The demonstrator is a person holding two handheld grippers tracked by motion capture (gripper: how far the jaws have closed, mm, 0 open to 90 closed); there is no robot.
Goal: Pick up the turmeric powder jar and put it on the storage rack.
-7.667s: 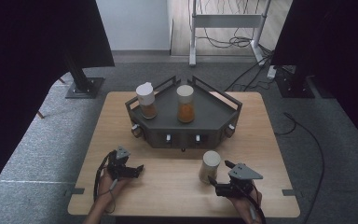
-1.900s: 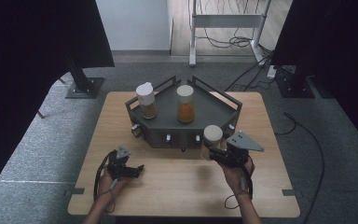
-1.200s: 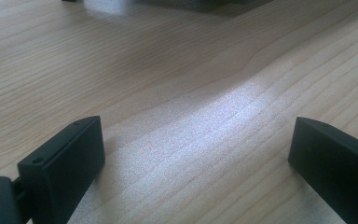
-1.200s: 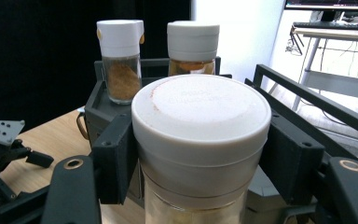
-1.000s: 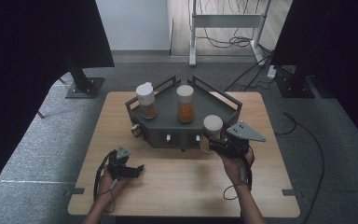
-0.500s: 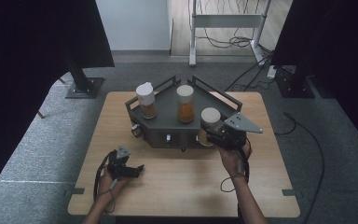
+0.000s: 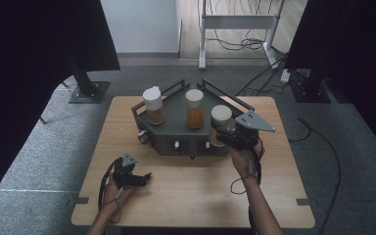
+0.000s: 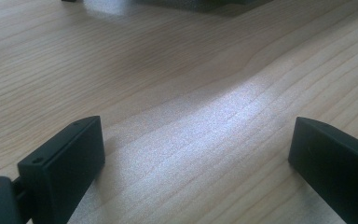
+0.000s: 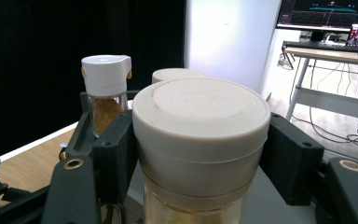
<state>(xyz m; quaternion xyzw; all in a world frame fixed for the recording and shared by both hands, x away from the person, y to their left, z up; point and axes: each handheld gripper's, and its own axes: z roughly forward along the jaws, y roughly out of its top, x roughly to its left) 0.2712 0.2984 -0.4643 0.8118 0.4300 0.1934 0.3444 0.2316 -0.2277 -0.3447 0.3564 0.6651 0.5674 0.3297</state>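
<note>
A dark grey rack point(image 7: 176, 139) stands at the back middle of the wooden table point(image 7: 186, 196). On it are a spice jar with a white flip lid point(image 7: 152, 105) and a jar of orange powder with a cream lid point(image 7: 194, 108). My right gripper point(image 7: 223, 133) is shut on a third cream-lidded jar point(image 7: 221, 121) and holds it upright at the rack's right end. In the right gripper view the black fingers point(image 9: 116, 158) press both sides of this jar point(image 9: 200, 135), and the white-lidded jar point(image 9: 105, 93) is behind it to the left. My left gripper point(image 7: 144, 178) rests open on the table at the front left, its jaws wide apart over bare wood point(image 8: 196, 140).
Black panels stand to the left and right of the table, with stand bases point(image 7: 89, 90) on the grey floor. Cables point(image 7: 323, 142) trail on the floor at the right. A metal frame point(image 7: 240, 22) stands behind. Bare wood lies in front of the rack.
My right gripper has carried the cream-lidded jar from the table's front right, up and back to the rack's right end. The left gripper has stayed put.
</note>
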